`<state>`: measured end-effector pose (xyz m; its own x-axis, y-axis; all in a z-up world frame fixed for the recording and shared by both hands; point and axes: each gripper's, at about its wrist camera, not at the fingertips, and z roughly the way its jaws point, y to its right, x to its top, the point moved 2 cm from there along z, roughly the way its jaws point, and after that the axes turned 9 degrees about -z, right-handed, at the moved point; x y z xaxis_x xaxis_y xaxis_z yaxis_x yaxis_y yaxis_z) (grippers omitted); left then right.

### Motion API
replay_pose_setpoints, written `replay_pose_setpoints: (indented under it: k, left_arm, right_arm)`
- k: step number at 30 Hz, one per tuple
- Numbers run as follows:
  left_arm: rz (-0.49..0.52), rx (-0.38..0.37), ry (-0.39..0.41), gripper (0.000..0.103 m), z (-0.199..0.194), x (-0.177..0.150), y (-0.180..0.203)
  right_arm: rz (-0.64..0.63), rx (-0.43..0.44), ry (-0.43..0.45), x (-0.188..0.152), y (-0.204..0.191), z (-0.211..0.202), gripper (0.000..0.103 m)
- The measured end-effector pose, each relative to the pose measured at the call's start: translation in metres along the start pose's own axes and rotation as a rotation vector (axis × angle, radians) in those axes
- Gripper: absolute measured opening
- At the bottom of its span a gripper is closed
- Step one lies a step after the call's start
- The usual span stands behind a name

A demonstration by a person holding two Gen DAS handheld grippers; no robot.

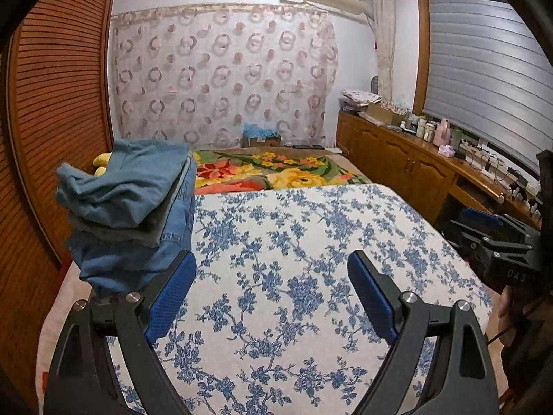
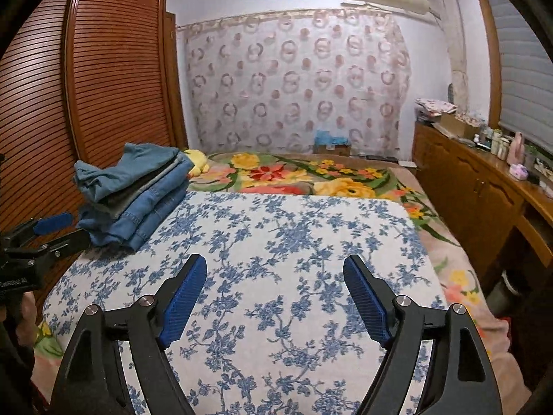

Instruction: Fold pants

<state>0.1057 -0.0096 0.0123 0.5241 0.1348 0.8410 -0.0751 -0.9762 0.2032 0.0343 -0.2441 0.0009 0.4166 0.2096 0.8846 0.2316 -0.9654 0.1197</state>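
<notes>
A stack of folded pants [image 1: 131, 207] lies at the left edge of the blue-flowered bed cover [image 1: 311, 259]: a teal pair on top, a grey one under it, blue denim at the bottom. In the right wrist view the same stack [image 2: 134, 193] sits at the far left. My left gripper [image 1: 271, 271] is open over the cover, its left finger just in front of the stack, nothing between the pads. My right gripper [image 2: 274, 273] is open too and empty, above the middle of the cover [image 2: 293, 276]. Each gripper shows in the other's view, at the right edge [image 1: 497, 238] and the left edge [image 2: 41, 238].
A wooden slatted wardrobe [image 2: 103, 69] stands left of the bed. A bright flowered blanket [image 2: 293, 173] covers the far part of the bed, with a yellow plush toy [image 2: 197, 162] behind the stack. A low wooden cabinet [image 1: 414, 159] with bottles runs along the right wall under the window blind.
</notes>
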Motion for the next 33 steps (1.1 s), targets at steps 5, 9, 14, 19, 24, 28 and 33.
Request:
replay_pose_setpoints:
  k: [5, 9, 14, 19, 24, 28, 33]
  left_arm:
    - [0.002, -0.002, 0.032, 0.090, -0.013, 0.012, 0.004]
    - [0.011, -0.013, 0.063, 0.090, -0.025, 0.021, 0.007]
    - [0.019, -0.009, 0.094, 0.090, -0.038, 0.029, 0.010]
    - [0.023, -0.004, 0.114, 0.090, -0.048, 0.032, 0.012]
    - [0.023, 0.005, 0.128, 0.090, -0.056, 0.036, 0.011]
    - [0.025, 0.012, 0.144, 0.090, -0.063, 0.038, 0.011]
    - [0.018, 0.016, 0.150, 0.090, -0.066, 0.038, 0.008]
  right_arm:
    - [0.000, -0.028, 0.042, 0.003, 0.000, -0.016, 0.083]
    - [-0.003, -0.041, 0.072, 0.009, -0.006, -0.031, 0.083]
    - [-0.002, -0.047, 0.100, 0.007, -0.006, -0.044, 0.083]
    - [0.001, -0.063, 0.131, 0.008, -0.006, -0.050, 0.083]
    - [0.009, -0.067, 0.154, 0.006, -0.003, -0.053, 0.084]
    - [0.006, -0.080, 0.163, 0.004, -0.001, -0.052, 0.084]
    - [0.004, -0.088, 0.165, 0.001, 0.000, -0.046, 0.084]
